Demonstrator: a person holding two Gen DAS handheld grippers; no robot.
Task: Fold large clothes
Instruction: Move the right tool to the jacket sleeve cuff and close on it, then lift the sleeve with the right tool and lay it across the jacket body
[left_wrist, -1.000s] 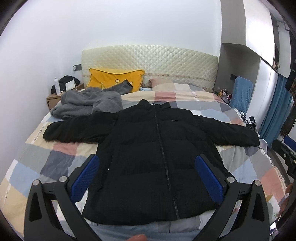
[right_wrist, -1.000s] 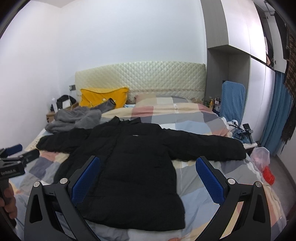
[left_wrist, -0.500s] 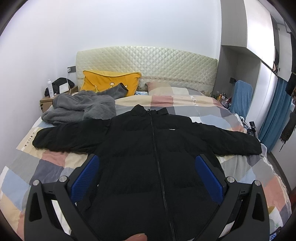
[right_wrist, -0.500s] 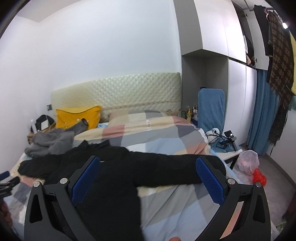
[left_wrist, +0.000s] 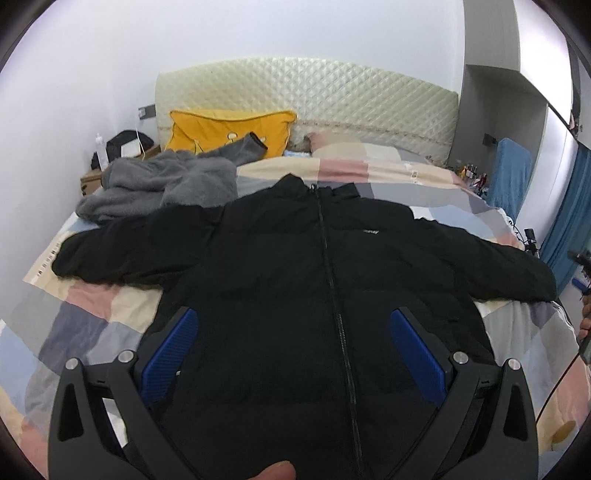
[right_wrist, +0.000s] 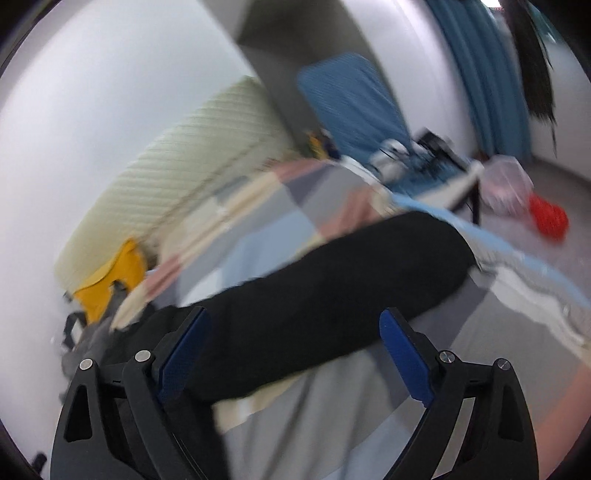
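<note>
Left wrist view: black jacket (left_wrist: 295, 280) (zipped) lies flat, sleeves outspread; both grippers (left_wrist: 291, 339) (right_wrist: 293, 343) gape empty.

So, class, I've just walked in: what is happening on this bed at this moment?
A person holding a two-finger gripper in each hand is about to fold a black puffer jacket that lies flat, zipped and sleeves spread, on the patchwork bed. The left gripper hangs open over the jacket's lower body. The right gripper, also open, is tilted over the jacket's sleeve; that view is blurred. Neither grips anything. A grey fleece garment lies beside the yellow pillow.
</note>
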